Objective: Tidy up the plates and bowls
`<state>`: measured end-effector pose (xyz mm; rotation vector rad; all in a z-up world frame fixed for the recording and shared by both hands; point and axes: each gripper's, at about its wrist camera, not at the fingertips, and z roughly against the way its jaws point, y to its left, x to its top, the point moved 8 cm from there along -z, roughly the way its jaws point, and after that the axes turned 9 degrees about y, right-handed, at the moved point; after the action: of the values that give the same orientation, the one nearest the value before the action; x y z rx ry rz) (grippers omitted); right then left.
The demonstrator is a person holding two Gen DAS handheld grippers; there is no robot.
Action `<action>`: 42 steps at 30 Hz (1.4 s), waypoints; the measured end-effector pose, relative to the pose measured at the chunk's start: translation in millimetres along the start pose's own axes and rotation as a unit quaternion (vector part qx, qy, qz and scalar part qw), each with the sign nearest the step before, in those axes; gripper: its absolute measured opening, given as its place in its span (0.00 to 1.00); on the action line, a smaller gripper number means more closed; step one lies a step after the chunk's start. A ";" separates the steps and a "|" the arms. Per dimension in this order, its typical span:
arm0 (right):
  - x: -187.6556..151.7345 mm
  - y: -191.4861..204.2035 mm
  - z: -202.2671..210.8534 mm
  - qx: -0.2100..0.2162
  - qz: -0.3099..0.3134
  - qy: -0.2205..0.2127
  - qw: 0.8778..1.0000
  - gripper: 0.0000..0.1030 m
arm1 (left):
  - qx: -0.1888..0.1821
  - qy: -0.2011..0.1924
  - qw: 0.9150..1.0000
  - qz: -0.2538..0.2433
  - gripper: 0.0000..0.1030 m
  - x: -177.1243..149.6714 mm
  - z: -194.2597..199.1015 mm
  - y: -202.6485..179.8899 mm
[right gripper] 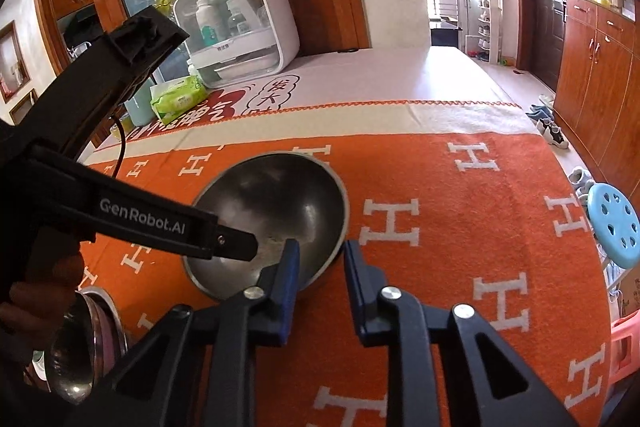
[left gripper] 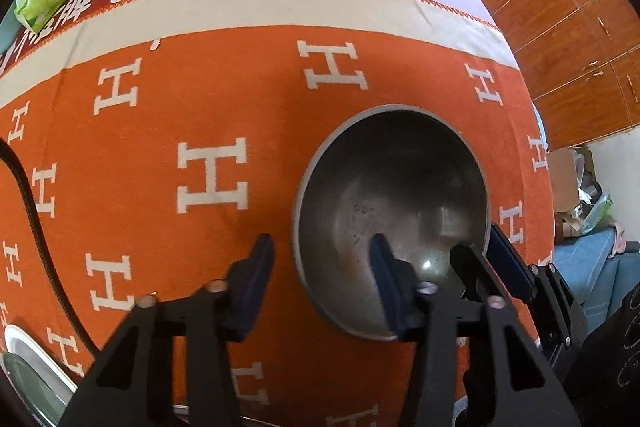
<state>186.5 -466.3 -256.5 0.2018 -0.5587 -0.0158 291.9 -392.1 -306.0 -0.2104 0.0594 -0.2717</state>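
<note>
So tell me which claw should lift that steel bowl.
Right. The right claw already straddles the rim of the steel bowl, one finger inside, one outside. The left claw is open, straddling the opposite rim too, but wider.

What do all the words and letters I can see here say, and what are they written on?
"GenRobot.AI": white print on the left gripper, seen from the right wrist.
"H": white letter repeated all over the orange cloth.
"发大": in a cloud bubble on the pink mat; the big white characters on its red patch are cut off.
Green wipes pack: print too small.
</note>
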 end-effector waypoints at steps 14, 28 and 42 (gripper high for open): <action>-3.6 -10.1 -0.7 -0.003 -0.020 0.018 1.000 0.10 | -0.011 -0.007 0.999 0.034 0.12 -7.3 4.9 3.8; -7.7 -16.6 34.9 -0.007 -0.027 -0.006 1.000 0.09 | -0.020 -0.021 0.999 0.015 0.12 -28.9 27.6 -20.1; -19.4 -0.1 86.7 -0.010 0.025 -0.033 0.999 0.09 | -0.044 -0.052 0.998 0.013 0.13 -76.2 58.4 -29.3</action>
<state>124.2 -481.1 -194.9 0.1682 -0.6294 0.0200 216.1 -387.4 -240.4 -0.3101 -0.0293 -0.2325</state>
